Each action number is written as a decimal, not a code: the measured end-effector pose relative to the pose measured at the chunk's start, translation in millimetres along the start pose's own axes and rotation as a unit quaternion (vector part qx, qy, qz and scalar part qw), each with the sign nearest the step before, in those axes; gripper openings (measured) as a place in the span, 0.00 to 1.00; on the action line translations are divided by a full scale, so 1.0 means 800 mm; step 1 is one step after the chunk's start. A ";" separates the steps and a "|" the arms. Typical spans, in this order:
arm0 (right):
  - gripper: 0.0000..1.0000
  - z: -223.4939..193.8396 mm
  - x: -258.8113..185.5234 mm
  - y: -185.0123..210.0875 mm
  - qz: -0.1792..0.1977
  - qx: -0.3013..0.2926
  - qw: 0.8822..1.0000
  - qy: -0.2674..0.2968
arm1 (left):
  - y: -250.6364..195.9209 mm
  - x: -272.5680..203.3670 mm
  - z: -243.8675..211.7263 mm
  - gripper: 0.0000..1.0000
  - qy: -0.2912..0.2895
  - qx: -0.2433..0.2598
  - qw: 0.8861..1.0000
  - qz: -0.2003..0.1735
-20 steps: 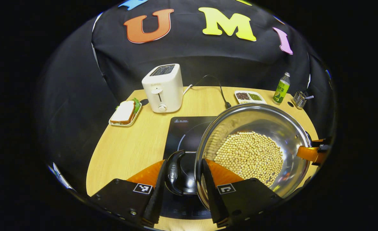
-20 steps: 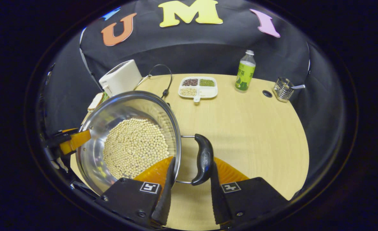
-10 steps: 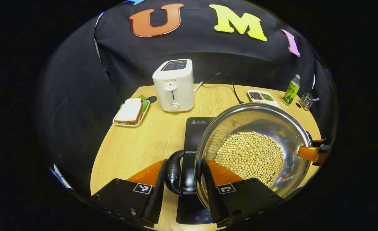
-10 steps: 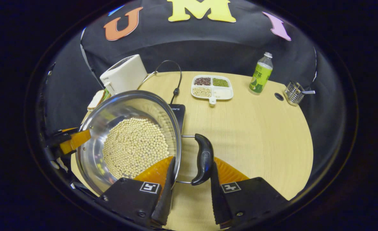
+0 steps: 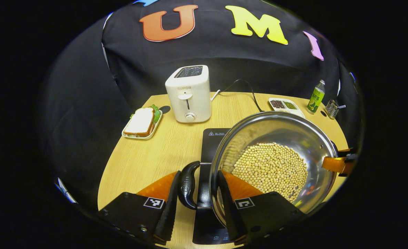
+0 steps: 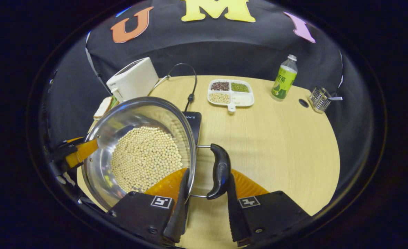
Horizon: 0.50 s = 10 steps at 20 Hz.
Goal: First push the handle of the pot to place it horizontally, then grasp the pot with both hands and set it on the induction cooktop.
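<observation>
Toaster [image 5: 189, 93] front — "SUPOR"; other print too small.

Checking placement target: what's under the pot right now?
Left gripper view: the black induction cooktop lies beneath the pot, its left part showing. The rest is covered by the pot and its beans, so contact can't be told.

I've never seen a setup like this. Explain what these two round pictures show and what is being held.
A person holds two hand tools, each with two fingers and its own camera looking along them. In the left gripper view, the left gripper clamps one black handle of a steel pot of beans. In the right gripper view, the right gripper clamps the opposite handle. The pot sits over a black cooktop on a wooden table. Also there: toaster, sandwich, divided dish, bottle, wire basket.
</observation>
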State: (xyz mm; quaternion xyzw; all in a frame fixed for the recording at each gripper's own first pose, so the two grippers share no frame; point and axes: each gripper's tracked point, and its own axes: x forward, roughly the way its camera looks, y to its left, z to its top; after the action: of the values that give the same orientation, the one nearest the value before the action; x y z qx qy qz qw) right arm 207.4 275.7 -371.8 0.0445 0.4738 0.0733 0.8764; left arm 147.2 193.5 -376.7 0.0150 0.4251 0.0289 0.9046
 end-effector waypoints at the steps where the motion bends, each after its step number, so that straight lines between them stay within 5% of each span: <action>1: 0.54 0.000 0.001 0.000 0.003 -0.001 1.000 -0.003 | 0.000 0.001 -0.001 0.59 -0.002 0.001 1.000 0.000; 9: 0.55 0.001 0.001 -0.001 0.005 0.002 1.000 -0.029 | 0.000 0.000 -0.002 0.59 -0.032 0.002 0.999 0.001; 10: 0.55 0.001 0.001 0.000 0.005 0.006 1.000 -0.030 | 0.000 -0.001 -0.002 0.70 -0.037 0.002 0.999 0.000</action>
State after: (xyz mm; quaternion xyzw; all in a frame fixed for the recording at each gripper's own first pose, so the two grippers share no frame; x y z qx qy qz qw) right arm 208.2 275.6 -371.8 0.0537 0.4478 0.0732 0.8895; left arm 145.3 193.2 -377.1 0.0180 0.3917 0.0278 0.9195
